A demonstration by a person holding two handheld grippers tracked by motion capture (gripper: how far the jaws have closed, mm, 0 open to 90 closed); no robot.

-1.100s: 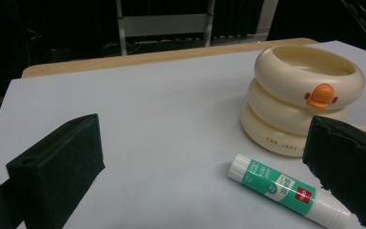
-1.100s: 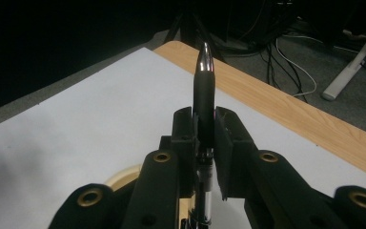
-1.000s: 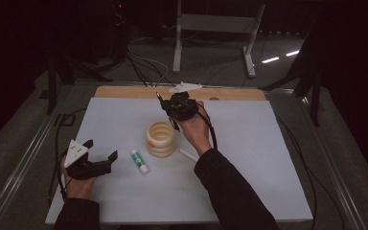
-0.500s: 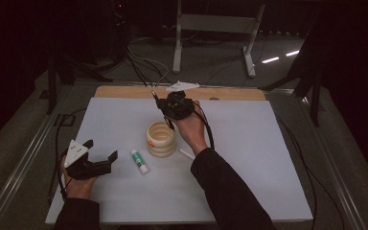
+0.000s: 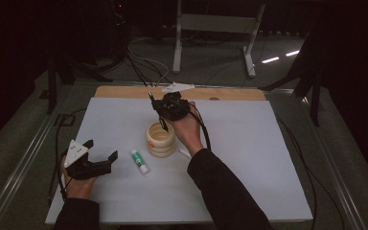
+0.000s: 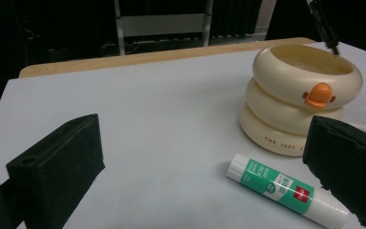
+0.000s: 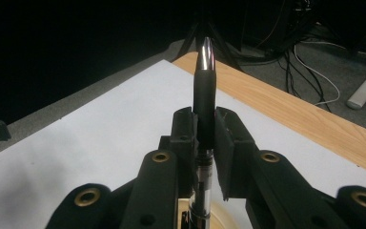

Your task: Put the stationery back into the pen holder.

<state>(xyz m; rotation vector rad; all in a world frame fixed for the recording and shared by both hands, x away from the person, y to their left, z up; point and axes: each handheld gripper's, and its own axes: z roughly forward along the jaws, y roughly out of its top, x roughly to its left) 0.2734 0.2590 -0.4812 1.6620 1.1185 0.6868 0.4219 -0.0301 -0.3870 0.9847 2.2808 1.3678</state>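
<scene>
**Pen clamped above the cream holder**

A cream ringed holder (image 5: 161,139) with an orange duck bill on its side stands upright near the middle of the white mat (image 5: 268,158). Just beside it, toward the person, a glue stick (image 5: 139,161) with a green label lies flat on the mat, between the holder and the left gripper (image 5: 101,159). A strip of bare wooden tabletop (image 5: 230,93) shows beyond the mat's far edge, with cables on the floor behind it. Nothing stands between the pen and the holder's open mouth.

The right gripper (image 7: 204,129) has its jaws closed tight on a black pen (image 7: 204,90). In the high view the pen runs at a slant, upper end away from the person and lower end down over the holder's rim. In the right gripper view its long axis runs straight up between the jaws, silver tip ahead. In the left gripper view its lower end sits at the holder's far rim.

The left gripper rests on the mat, jaws spread wide and holding nothing.
</scene>
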